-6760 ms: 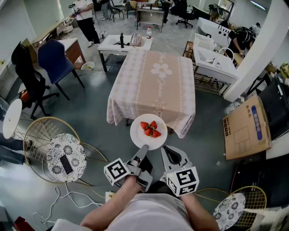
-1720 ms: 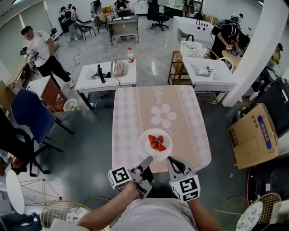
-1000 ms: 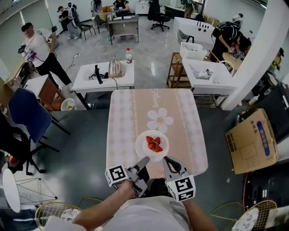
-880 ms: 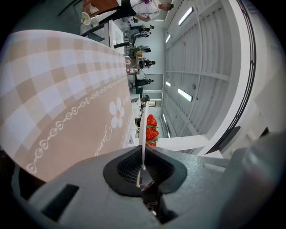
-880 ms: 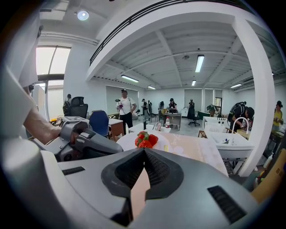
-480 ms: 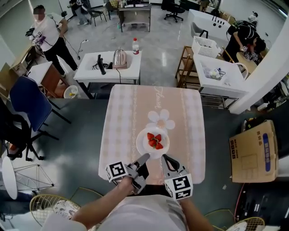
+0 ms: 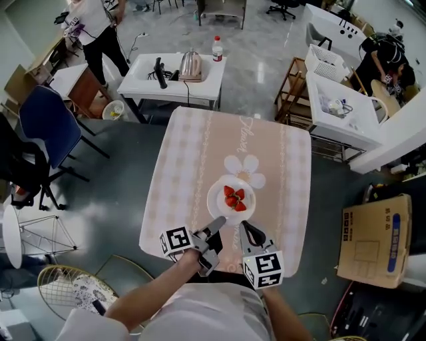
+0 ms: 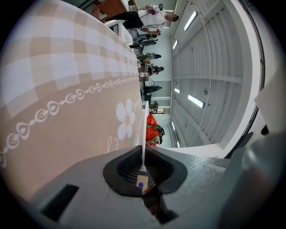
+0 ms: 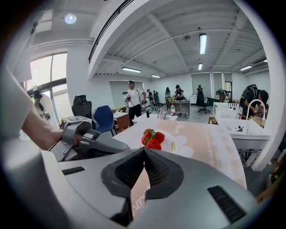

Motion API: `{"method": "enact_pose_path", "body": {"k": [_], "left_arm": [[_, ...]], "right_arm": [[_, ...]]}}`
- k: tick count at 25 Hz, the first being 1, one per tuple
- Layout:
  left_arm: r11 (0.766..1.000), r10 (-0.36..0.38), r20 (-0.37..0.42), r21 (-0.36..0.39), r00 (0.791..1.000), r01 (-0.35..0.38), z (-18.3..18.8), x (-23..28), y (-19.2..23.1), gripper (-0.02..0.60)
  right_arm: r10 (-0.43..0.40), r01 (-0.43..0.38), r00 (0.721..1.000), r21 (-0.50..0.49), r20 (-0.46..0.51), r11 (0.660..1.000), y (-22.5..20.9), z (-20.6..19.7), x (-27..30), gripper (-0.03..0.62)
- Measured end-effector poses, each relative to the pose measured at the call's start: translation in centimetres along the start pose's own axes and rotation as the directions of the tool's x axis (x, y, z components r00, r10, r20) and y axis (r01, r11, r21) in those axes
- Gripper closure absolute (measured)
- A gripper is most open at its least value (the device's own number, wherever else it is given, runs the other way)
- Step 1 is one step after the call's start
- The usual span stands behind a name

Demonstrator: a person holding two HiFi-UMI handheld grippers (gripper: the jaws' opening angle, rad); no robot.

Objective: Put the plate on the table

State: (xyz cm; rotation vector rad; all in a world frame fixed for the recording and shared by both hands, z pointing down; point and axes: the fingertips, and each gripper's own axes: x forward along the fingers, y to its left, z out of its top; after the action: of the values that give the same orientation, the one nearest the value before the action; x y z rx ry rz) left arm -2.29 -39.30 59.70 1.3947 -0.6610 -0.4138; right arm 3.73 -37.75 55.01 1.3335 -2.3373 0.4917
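Note:
A white plate (image 7: 218, 197) carrying strawberries (image 7: 233, 198) hangs over the near half of the table (image 7: 193, 153), which wears a pink checked cloth with a flower print. My left gripper (image 7: 220, 222) is shut on the plate's near-left rim; the rim (image 8: 144, 129) runs as a thin white edge into its jaws, strawberries (image 8: 152, 127) beyond. My right gripper (image 7: 244, 225) is shut on the near-right rim. The right gripper view shows the strawberries (image 9: 153, 137) and plate (image 9: 132, 137) just past the jaws. Whether the plate touches the cloth, I cannot tell.
Behind the table stands a white desk (image 7: 150, 73) with a kettle and a bottle. A blue chair (image 7: 43, 120) is at the left, a white cart (image 7: 339, 106) at the right, a cardboard box (image 7: 369, 240) on the floor. A person (image 7: 93, 20) stands far left.
The plate, held by both grippers throughout, has come from in front of the table's near edge to over the cloth. The table now lies closer beneath me.

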Motion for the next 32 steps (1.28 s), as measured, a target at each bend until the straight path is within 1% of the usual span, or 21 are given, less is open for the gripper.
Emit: {"method": "enact_pose_path", "body": {"k": [10, 15, 23, 28, 32], "left_arm": [[0.997, 0.072, 0.019, -0.018, 0.997, -0.072, 0.2, 2.5, 2.5, 0.563], [0.993, 0.116, 0.023, -0.008, 0.993, -0.116, 0.5, 3.8, 3.7, 0.563], [0.986, 0.166, 0.059, -0.004, 0.984, -0.166, 0.9, 4.8, 4.9, 0.563], [0.982, 0.191, 0.084, -0.015, 0.978, -0.191, 1.0, 5.0, 5.5, 0.561], [0.978, 0.209, 0.085, -0.012, 0.974, -0.209, 0.9, 5.2, 5.7, 0.561]], "right_arm": [[0.035, -0.032, 0.998, 0.071, -0.044, 0.997, -2.5, -1.1, 2.4, 0.589], [0.053, -0.046, 0.997, 0.108, -0.063, 0.993, -3.8, -1.6, 3.2, 0.589], [0.104, -0.091, 0.991, 0.153, -0.083, 0.984, -4.6, -2.8, 4.4, 0.589], [0.133, -0.117, 0.988, 0.173, -0.082, 0.978, -4.8, -3.2, 5.0, 0.589], [0.154, -0.135, 0.984, 0.185, -0.09, 0.973, -4.7, -3.8, 5.4, 0.589]]}}
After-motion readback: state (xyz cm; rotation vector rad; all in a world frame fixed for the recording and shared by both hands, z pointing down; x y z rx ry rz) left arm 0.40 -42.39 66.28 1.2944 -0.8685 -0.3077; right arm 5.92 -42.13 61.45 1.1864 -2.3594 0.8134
